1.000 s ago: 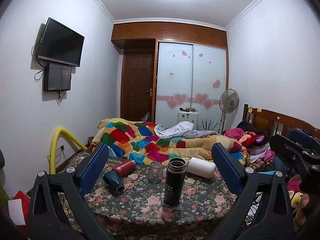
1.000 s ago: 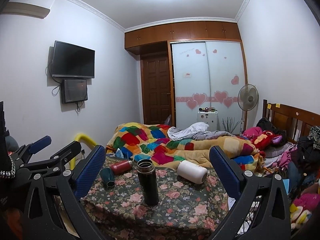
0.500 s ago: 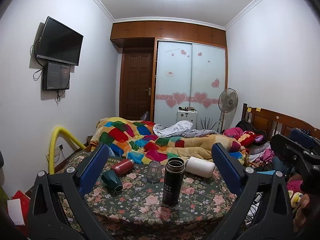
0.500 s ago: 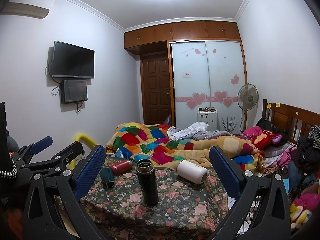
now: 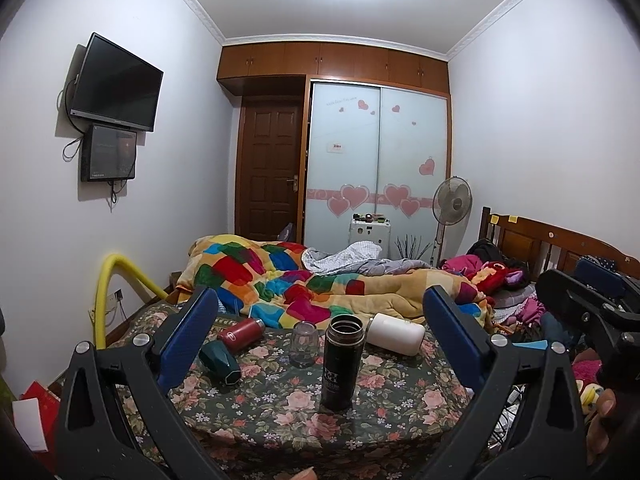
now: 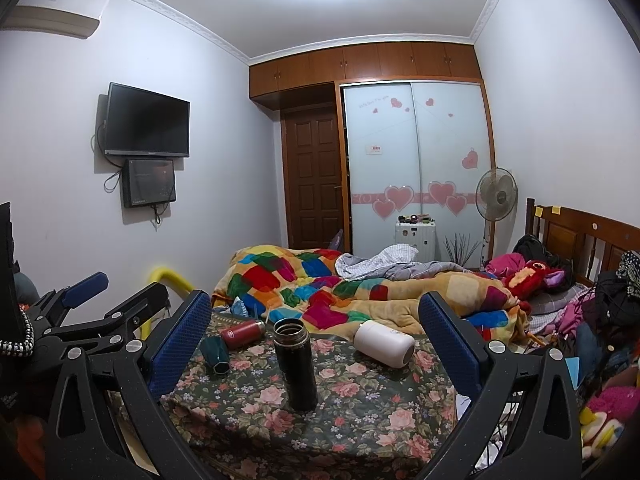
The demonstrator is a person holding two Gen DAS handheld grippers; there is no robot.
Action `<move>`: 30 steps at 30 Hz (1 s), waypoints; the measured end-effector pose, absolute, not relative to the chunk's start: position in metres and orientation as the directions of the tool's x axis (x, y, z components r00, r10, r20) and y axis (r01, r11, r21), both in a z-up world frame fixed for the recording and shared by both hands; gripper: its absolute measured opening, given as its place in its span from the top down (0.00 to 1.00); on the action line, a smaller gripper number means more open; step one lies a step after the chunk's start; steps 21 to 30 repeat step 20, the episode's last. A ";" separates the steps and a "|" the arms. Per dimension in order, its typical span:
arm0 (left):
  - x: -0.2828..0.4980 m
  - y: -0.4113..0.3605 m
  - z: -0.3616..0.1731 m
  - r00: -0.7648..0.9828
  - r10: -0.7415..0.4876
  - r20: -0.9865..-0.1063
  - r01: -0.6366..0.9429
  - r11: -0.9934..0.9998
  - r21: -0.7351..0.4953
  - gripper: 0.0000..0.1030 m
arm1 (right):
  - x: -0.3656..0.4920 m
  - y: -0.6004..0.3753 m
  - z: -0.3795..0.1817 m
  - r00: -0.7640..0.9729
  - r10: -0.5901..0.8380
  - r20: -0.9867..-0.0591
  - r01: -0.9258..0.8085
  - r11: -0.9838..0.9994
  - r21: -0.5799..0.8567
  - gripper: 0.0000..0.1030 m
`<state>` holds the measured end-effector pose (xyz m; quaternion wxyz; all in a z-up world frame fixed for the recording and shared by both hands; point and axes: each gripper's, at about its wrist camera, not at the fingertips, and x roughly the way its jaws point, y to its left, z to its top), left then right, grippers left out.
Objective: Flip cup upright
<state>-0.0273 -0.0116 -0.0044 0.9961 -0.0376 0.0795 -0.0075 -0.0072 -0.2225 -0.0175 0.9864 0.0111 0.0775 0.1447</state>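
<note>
A floral-cloth table (image 5: 280, 412) holds several cups. A black flask (image 5: 342, 360) stands upright in the middle, also in the right wrist view (image 6: 297, 364). A white cup (image 5: 396, 333) (image 6: 385, 343), a red flask (image 5: 240, 329) (image 6: 242, 329) and a dark green cup (image 5: 220, 362) (image 6: 215, 356) lie on their sides. A clear glass (image 5: 304, 343) stands mouth down behind the black flask. My left gripper (image 5: 320, 344) is open and empty, short of the table. My right gripper (image 6: 316, 340) is open and empty, also held back.
A bed with a patchwork quilt (image 5: 304, 284) lies right behind the table. A yellow pipe (image 5: 108, 292) curves at the left wall. Clothes and plush toys (image 6: 560, 292) pile up at the right by the headboard.
Both grippers have drifted slightly; the table objects sit a little lower in the left wrist view. Nothing on the table has moved.
</note>
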 end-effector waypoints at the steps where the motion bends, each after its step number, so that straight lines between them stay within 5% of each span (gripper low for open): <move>1: -0.027 -0.012 -0.004 0.987 -0.022 -0.158 0.009 0.997 -0.077 0.00 | -0.007 -0.223 -0.017 0.946 0.288 -0.150 -0.284 0.958 0.044 0.00; 30: -0.011 0.015 -0.022 0.981 0.005 -0.195 -0.029 0.992 -0.124 0.00 | 0.007 -0.206 -0.025 0.939 0.279 -0.201 -0.280 0.960 0.023 0.00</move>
